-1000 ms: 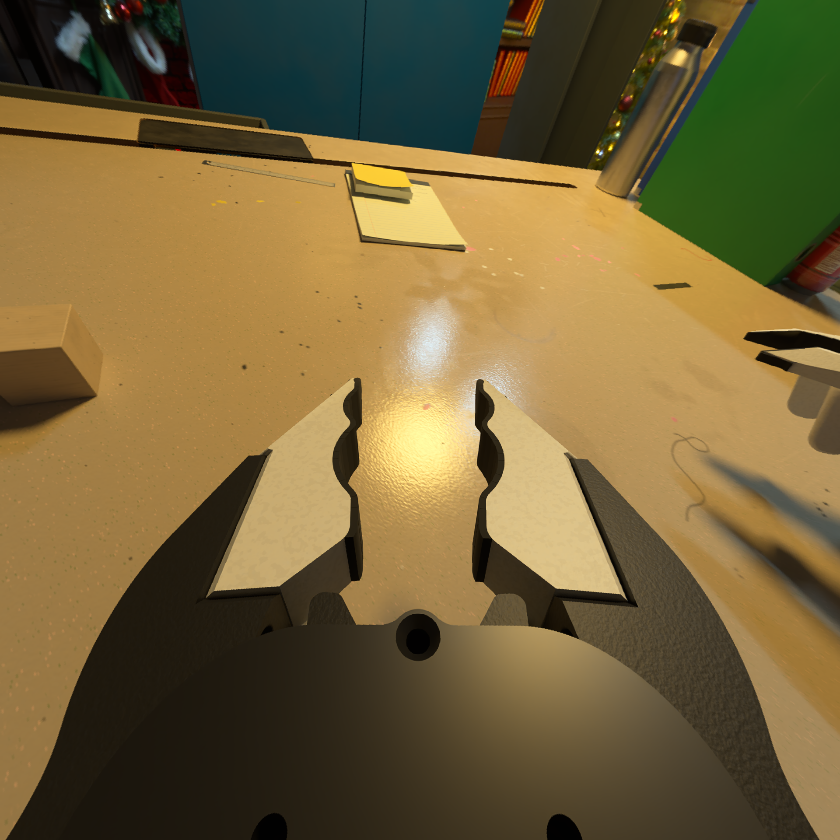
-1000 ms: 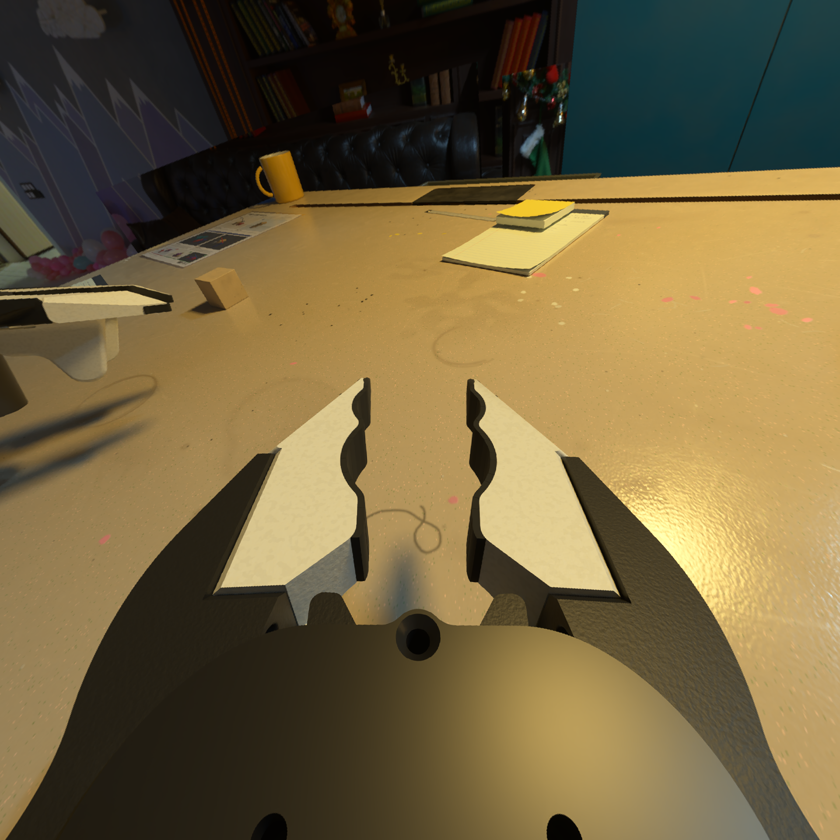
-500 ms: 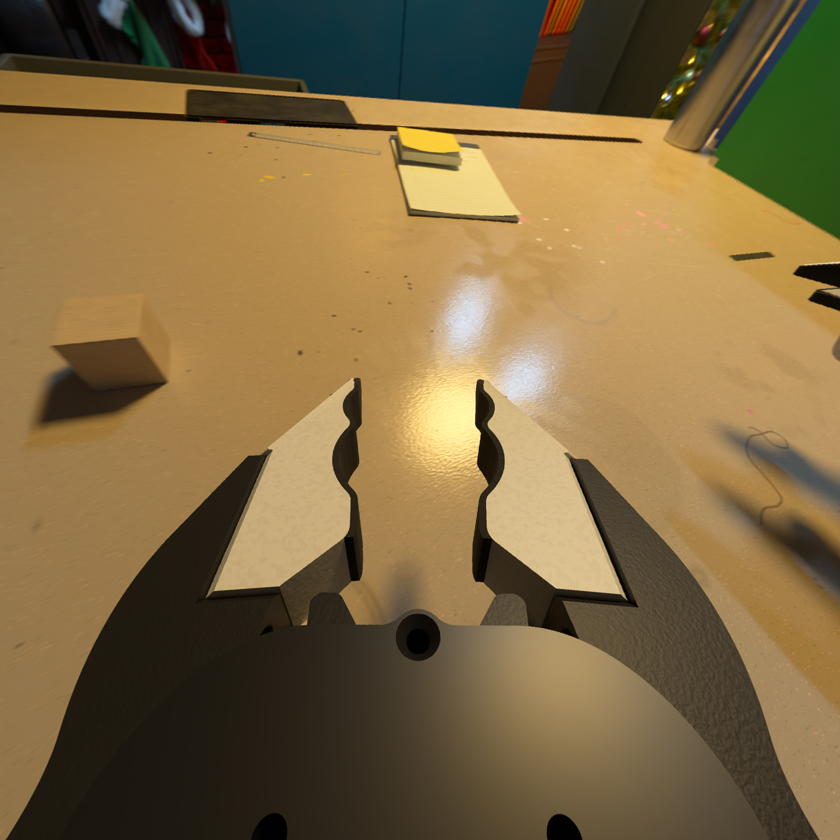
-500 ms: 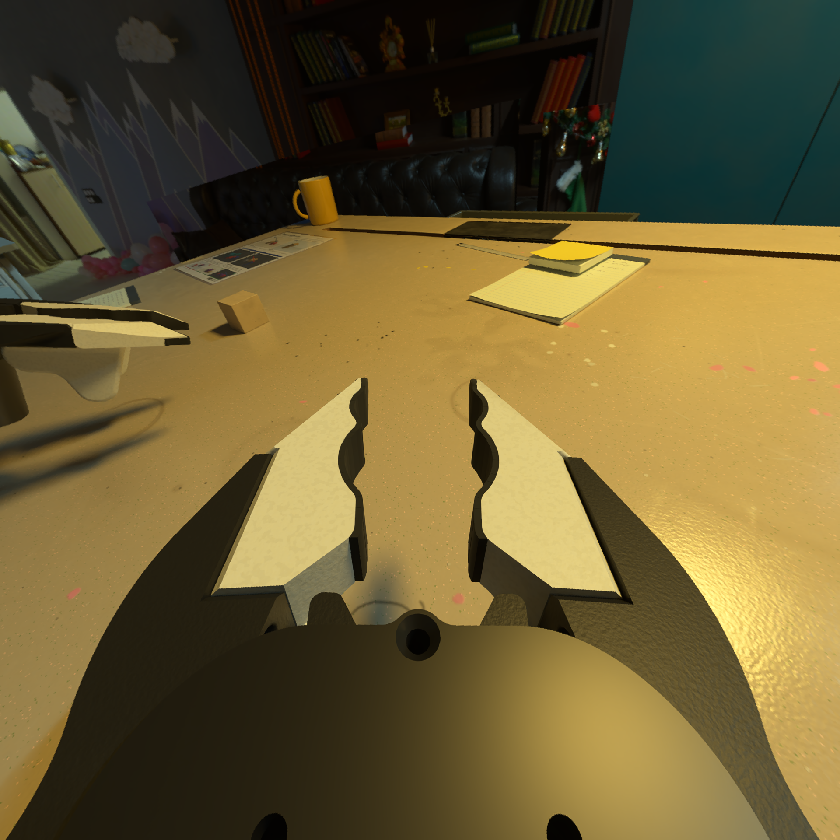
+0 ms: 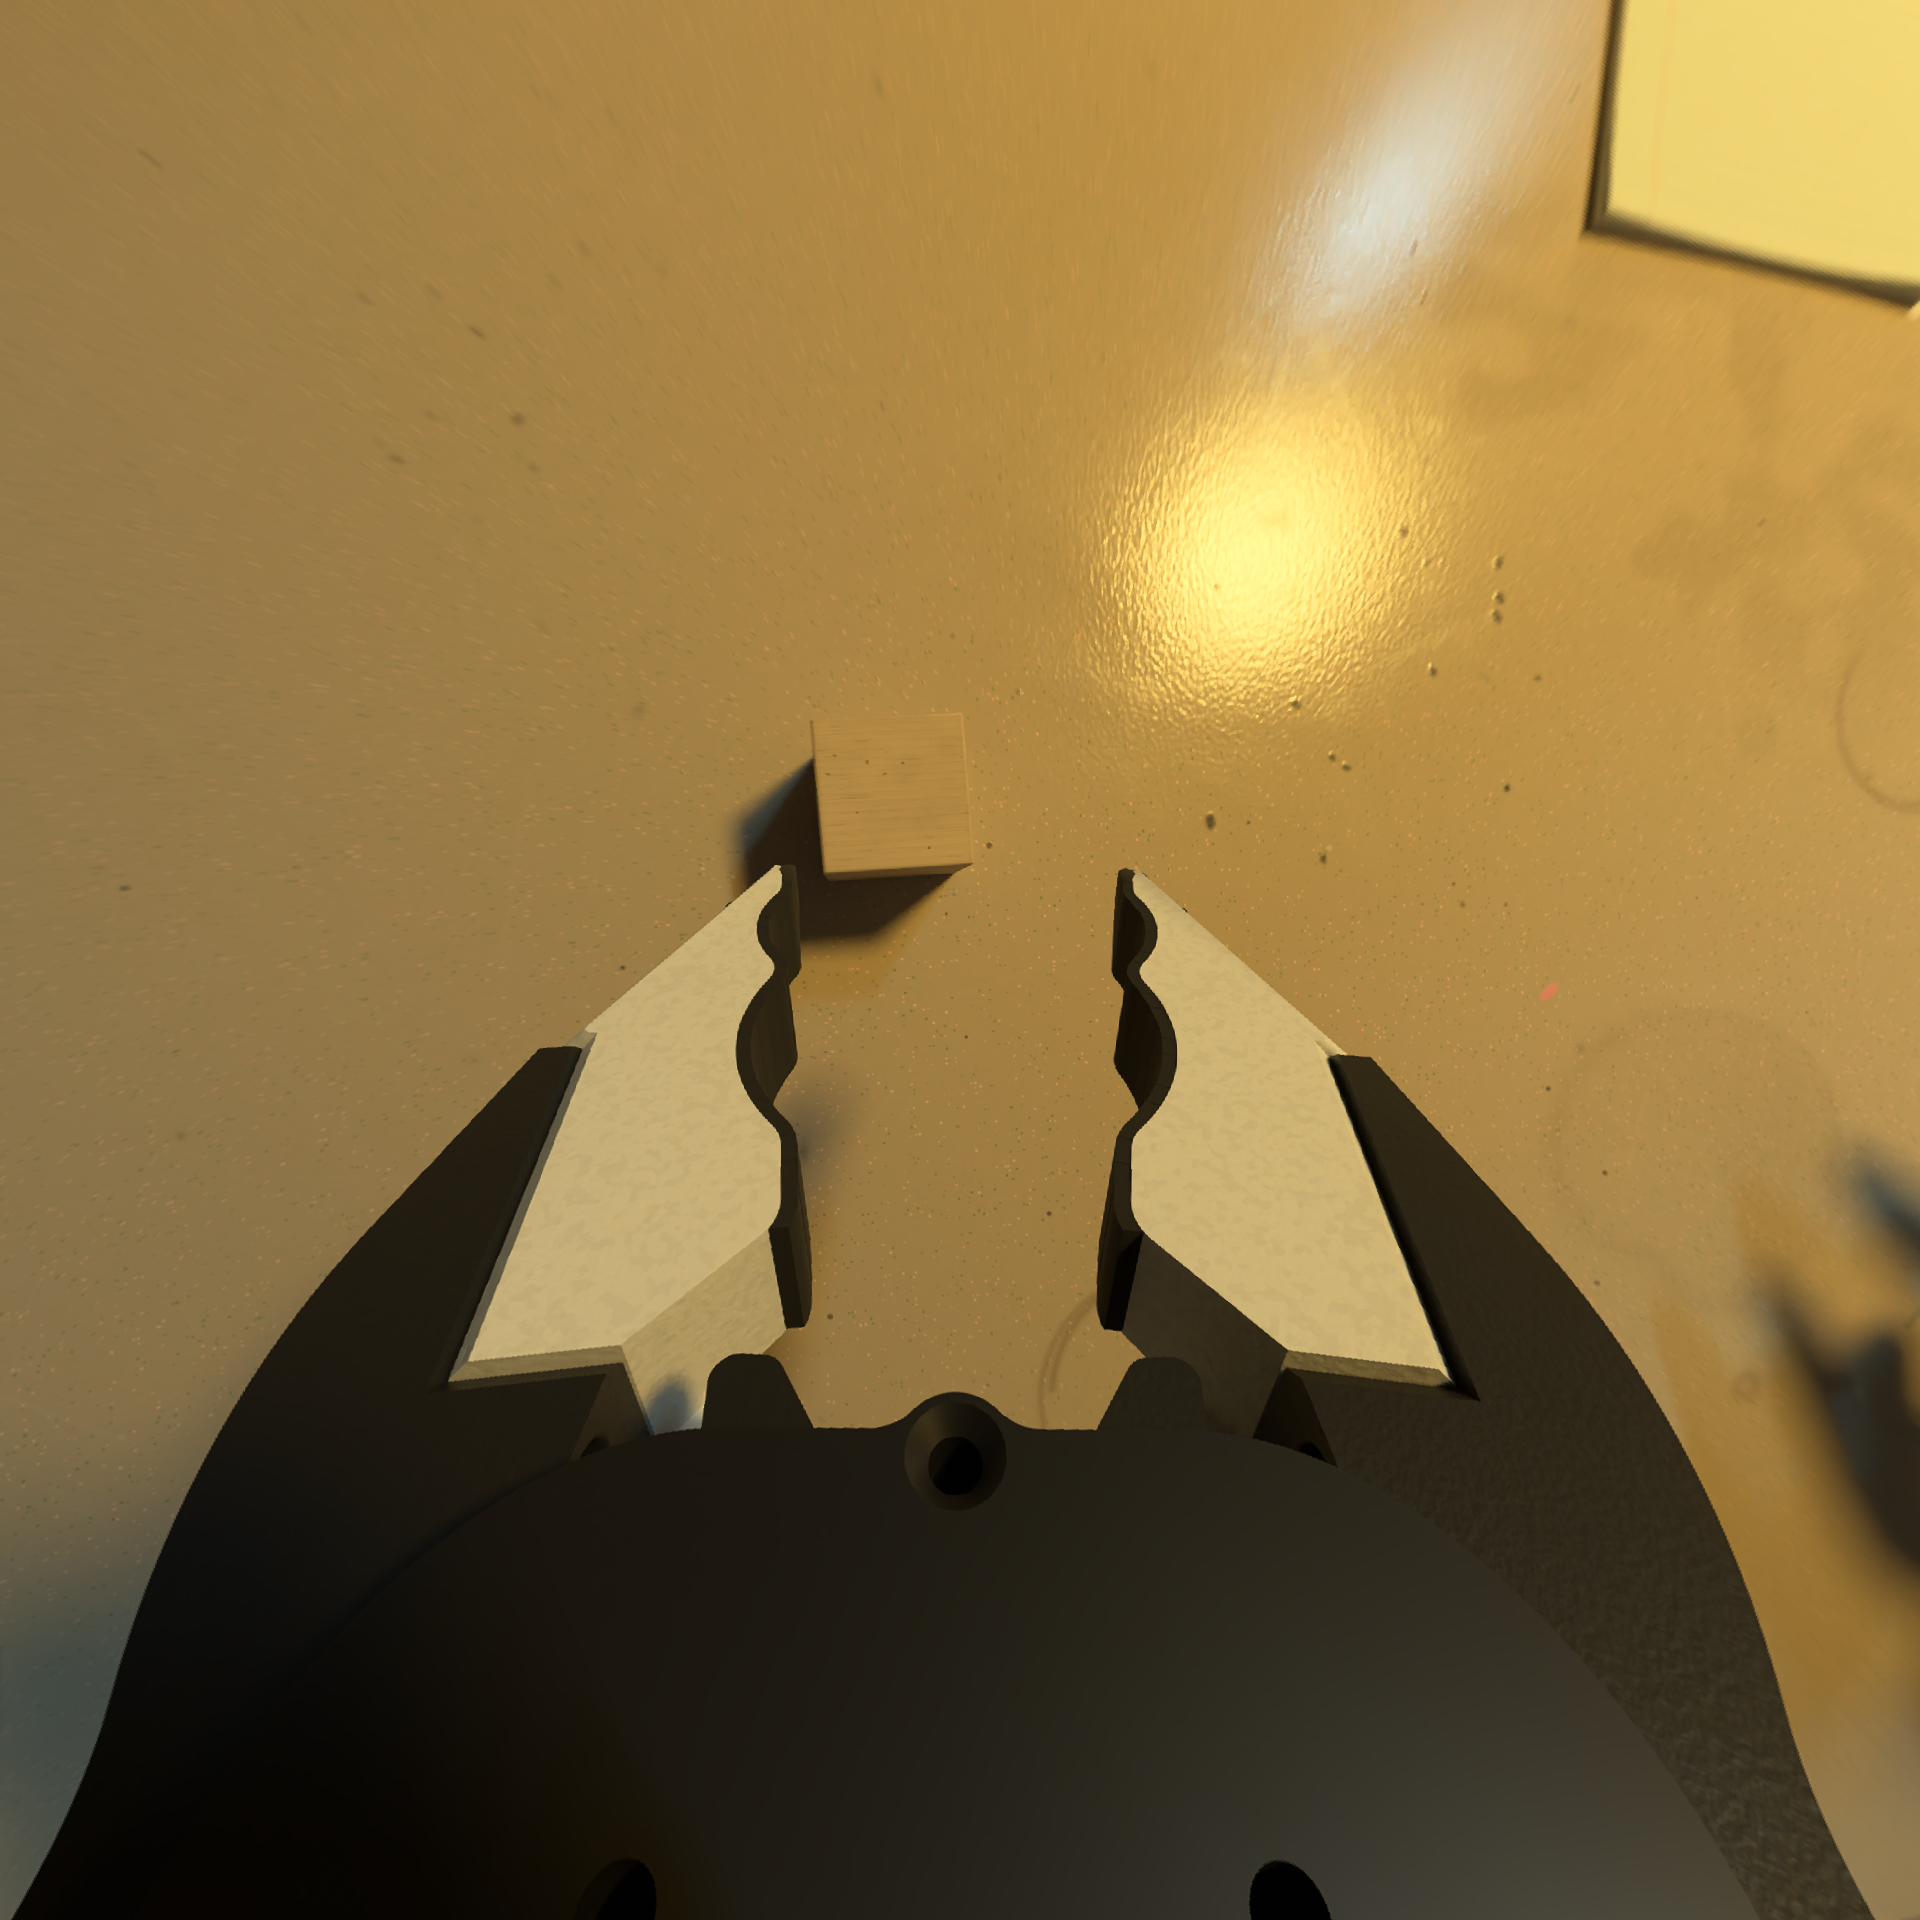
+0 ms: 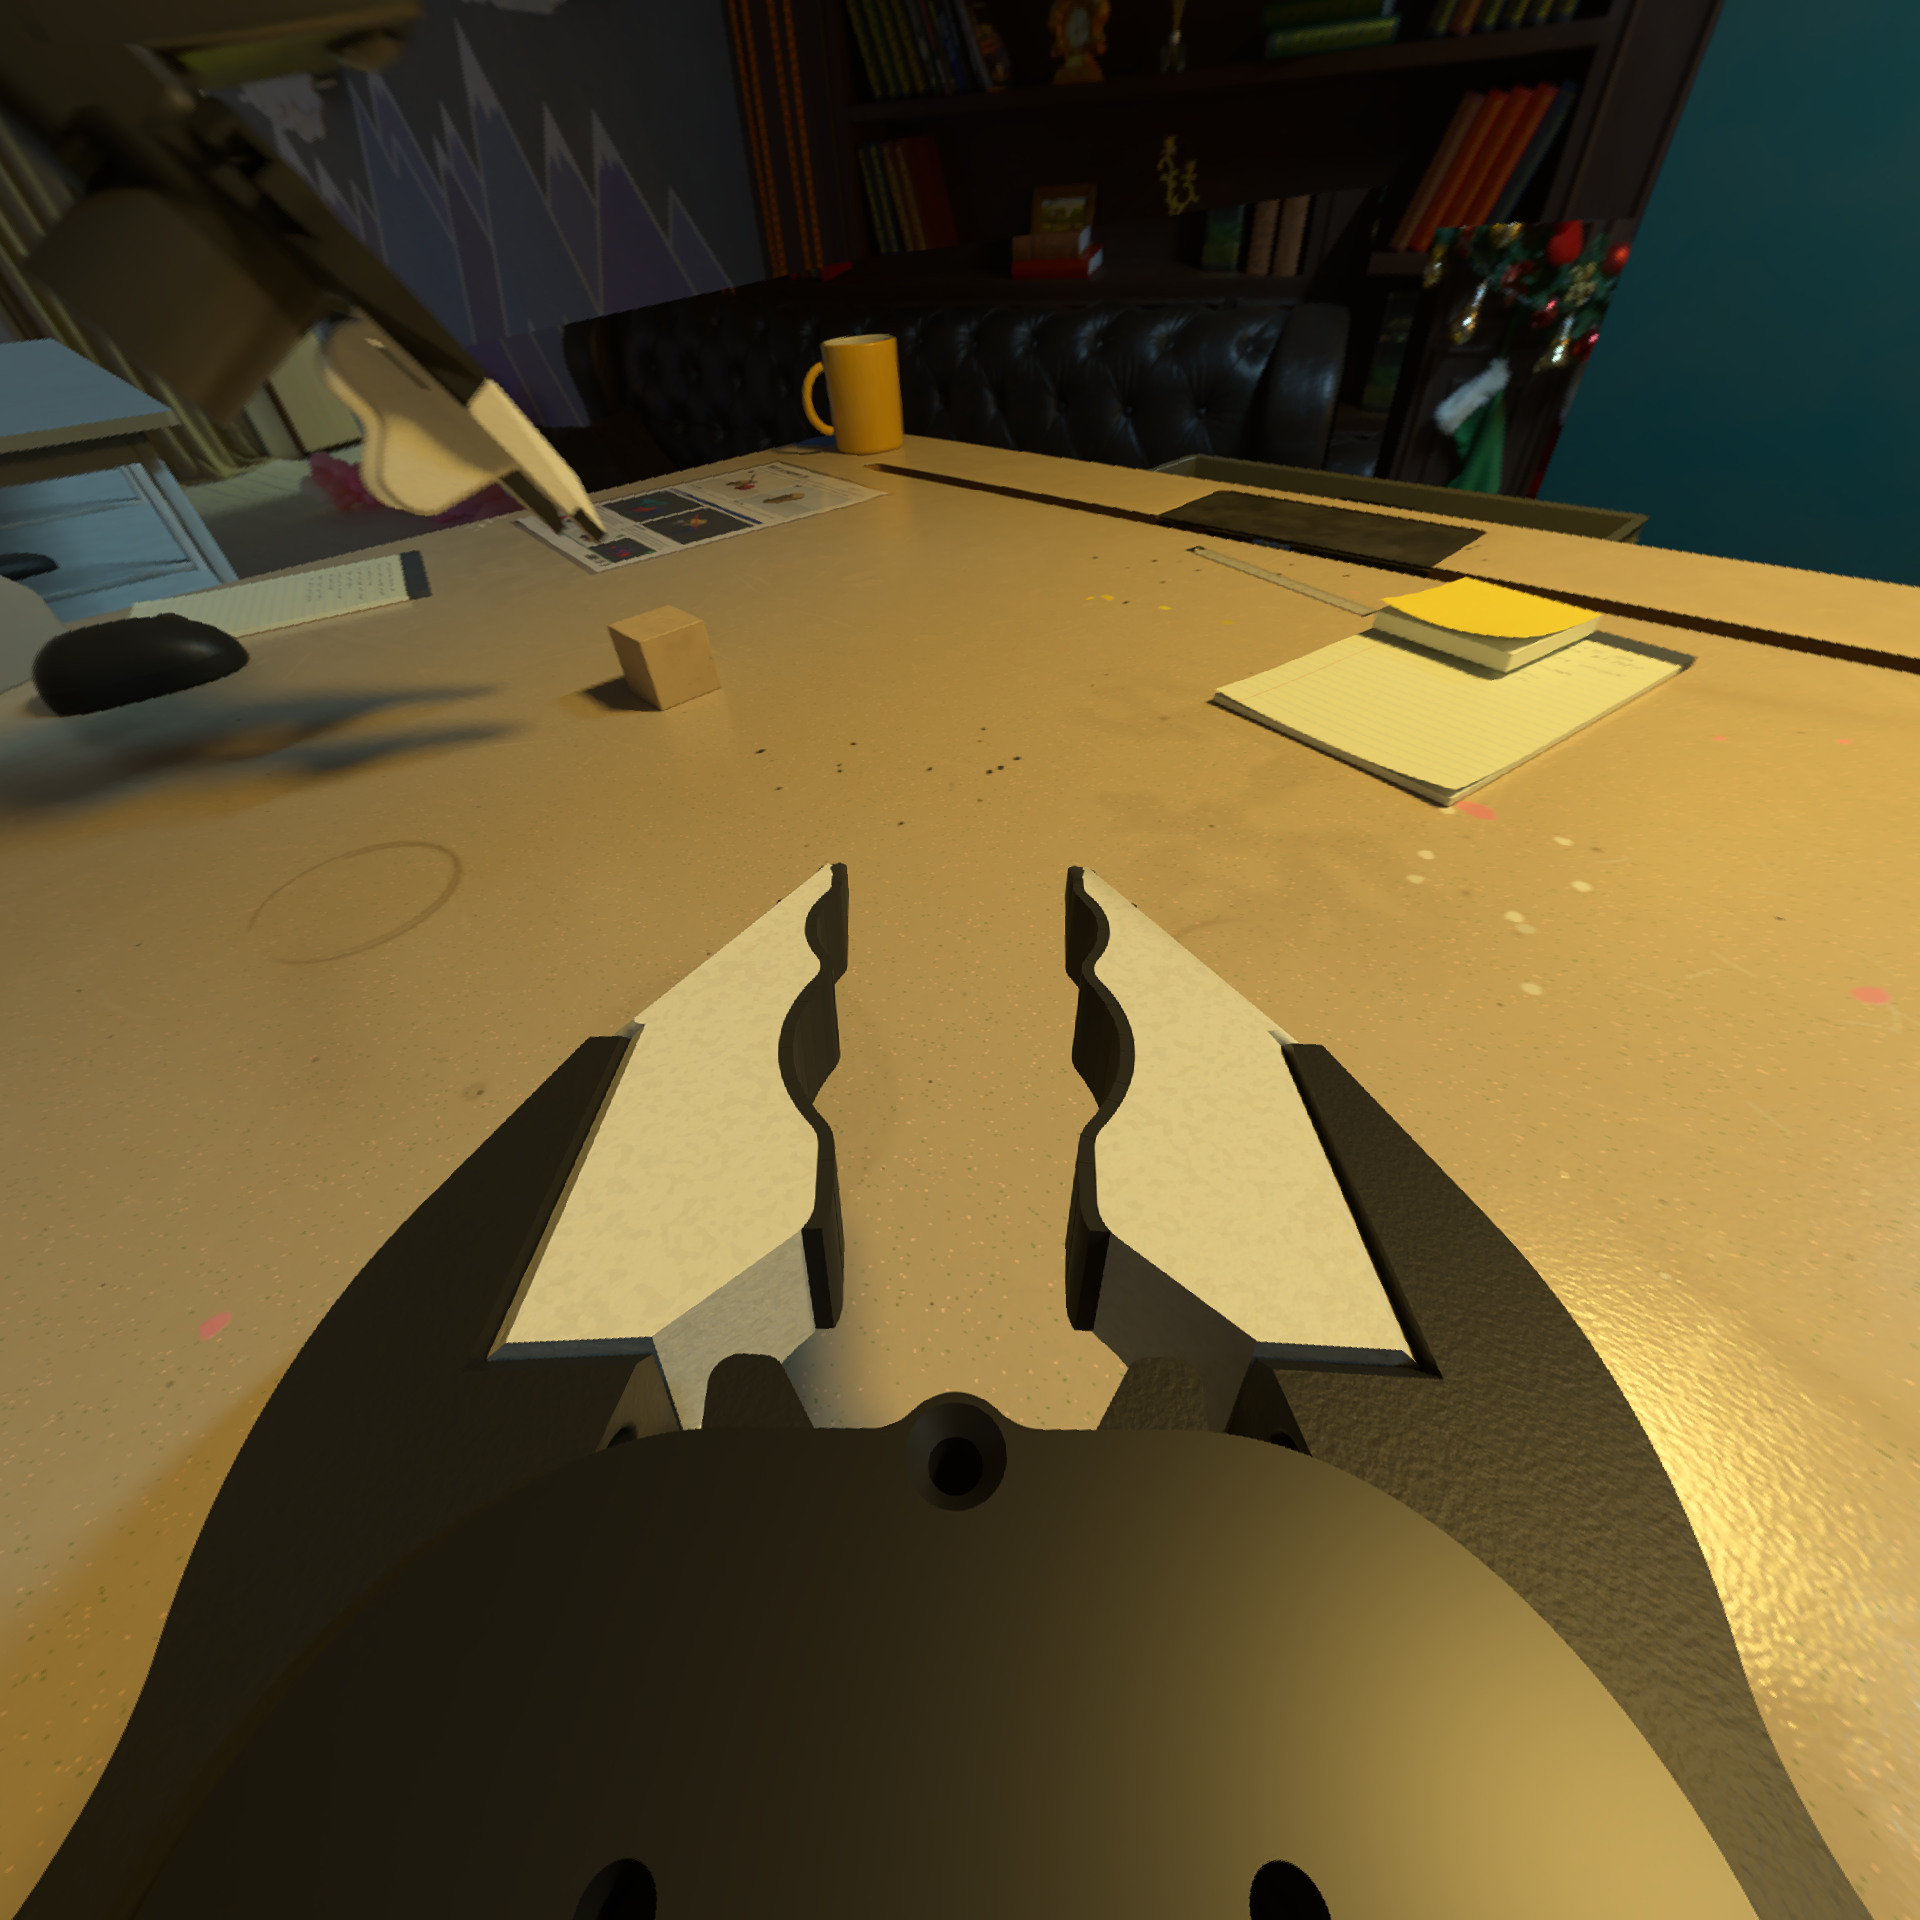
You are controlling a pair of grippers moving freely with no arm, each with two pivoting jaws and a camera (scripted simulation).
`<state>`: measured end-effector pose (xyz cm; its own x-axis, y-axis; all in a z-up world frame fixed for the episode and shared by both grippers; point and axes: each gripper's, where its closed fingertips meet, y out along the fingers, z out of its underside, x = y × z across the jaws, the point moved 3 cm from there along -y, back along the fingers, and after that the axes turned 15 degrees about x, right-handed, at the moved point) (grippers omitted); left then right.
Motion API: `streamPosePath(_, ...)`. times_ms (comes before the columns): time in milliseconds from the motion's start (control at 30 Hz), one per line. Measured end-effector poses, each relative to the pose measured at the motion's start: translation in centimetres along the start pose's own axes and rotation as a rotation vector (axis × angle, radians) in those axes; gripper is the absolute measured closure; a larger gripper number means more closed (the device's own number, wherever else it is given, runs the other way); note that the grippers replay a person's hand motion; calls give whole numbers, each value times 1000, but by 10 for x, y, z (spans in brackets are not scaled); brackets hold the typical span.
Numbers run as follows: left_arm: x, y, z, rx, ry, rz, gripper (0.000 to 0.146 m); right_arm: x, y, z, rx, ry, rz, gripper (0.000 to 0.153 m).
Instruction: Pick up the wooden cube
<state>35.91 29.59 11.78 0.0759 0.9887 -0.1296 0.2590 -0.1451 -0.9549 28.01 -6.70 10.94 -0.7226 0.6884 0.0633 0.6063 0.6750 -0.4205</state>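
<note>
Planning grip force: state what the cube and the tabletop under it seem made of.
Wooden cube: pale unfinished wood, judging by faint straight grain lines and a matte face. Tabletop: tan, glossy, finely pebbled coating, perhaps lacquer or laminate; it throws bright lamp glare and bears dark specks.

Left gripper (image 5: 951, 883): matte black rounded housing, cream wedge-shaped fingers (image 5: 665, 1132) with dark scalloped inner edges, one recessed screw hole at centre. Right gripper (image 6: 956, 878): identical build, warmer olive-brown tint.
</note>
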Motion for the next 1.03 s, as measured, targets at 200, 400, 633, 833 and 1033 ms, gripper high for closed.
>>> streamPosePath(200,0,36,-16,203,8,-95,84,3,2,0,7,31,-48,112)
streamPosePath(400,11,68,-10,280,-72,-71,94,0,-2,1,8,29,-36,113)
streamPosePath(633,29,54,-10,225,-51,-40,104,-9,-5,4,7,59,-25,115)
streamPosePath(833,19,-2,-32,10,25,85,104,-23,-7,5,13,109,-14,115)
streamPosePath(1033,-54,-43,-55,-137,128,514,104,-38,-3,-7,36,114,-14,112)
